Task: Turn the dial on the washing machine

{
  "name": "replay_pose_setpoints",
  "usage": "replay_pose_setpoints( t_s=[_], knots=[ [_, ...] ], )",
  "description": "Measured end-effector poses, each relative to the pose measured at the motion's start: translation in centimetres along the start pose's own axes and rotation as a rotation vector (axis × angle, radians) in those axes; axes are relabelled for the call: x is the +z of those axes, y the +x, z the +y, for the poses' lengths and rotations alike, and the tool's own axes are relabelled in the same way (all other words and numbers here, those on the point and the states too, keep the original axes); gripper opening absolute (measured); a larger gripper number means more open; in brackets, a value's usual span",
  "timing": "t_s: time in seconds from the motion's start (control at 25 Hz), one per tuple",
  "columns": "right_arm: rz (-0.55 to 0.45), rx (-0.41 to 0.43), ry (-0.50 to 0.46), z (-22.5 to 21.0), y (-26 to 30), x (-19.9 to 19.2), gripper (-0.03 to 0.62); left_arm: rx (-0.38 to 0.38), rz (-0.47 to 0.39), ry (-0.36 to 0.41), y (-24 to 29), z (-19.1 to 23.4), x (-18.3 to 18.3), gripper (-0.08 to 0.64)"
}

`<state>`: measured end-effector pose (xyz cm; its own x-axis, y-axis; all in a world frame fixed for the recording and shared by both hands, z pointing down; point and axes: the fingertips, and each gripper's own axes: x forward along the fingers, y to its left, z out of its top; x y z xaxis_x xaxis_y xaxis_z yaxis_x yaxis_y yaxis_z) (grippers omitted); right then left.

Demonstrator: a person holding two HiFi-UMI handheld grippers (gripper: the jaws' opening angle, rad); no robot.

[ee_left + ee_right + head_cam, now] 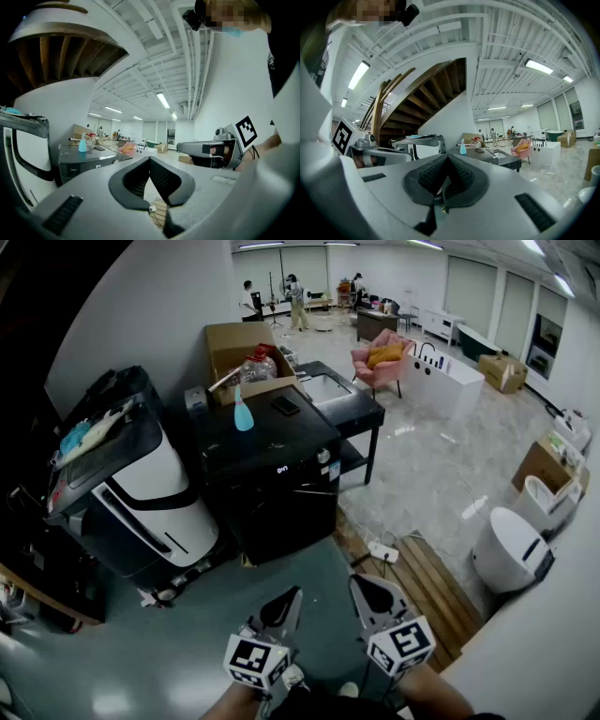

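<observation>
The black washing machine [272, 474] stands in the middle of the head view, also in the left gripper view [89, 164] and the right gripper view [483, 157]. A small round knob [323, 457] shows at the right end of its front panel. On its lid are a blue spray bottle [243, 413] and a dark phone [286, 406]. My left gripper [292, 596] [150, 159] and right gripper [361, 585] [446, 158] hang side by side at the bottom, well short of the machine. Both are shut on nothing.
A white and black appliance [141, 493] stands left of the washer. Behind it are a cardboard box [239, 352] and a black table [342, 399]. To the right lie a wooden platform [422, 577], a power strip [382, 549] and a white toilet [511, 549]. People stand far back.
</observation>
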<state>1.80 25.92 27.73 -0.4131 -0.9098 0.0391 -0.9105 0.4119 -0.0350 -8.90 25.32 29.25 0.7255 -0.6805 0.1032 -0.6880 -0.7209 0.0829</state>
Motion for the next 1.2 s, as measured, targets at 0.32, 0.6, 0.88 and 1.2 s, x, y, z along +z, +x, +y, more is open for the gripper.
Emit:
replay_pose_setpoints(
  t_s=[0.32,0.6,0.88,1.2],
  knots=[
    [0.013,-0.004,0.005,-0.5,-0.1,-0.4,-0.003,0.003,0.003,-0.005,0.3,-0.1,-0.1,0.005],
    [-0.006,0.011,0.018,-0.2,0.3,-0.4,0.000,0.008,-0.010,-0.003,0.3,0.3,-0.1,0.005],
    [-0.012,0.007,0.019,0.4,2.5,-0.7,0.002,0.015,0.006,-0.006,-0.3,2.7,-0.8,0.005],
    [-0.005,0.014,0.042,1.3,7.2,-1.5,0.019,0.028,-0.008,-0.021,-0.5,7.6,0.0,0.005]
  ],
)
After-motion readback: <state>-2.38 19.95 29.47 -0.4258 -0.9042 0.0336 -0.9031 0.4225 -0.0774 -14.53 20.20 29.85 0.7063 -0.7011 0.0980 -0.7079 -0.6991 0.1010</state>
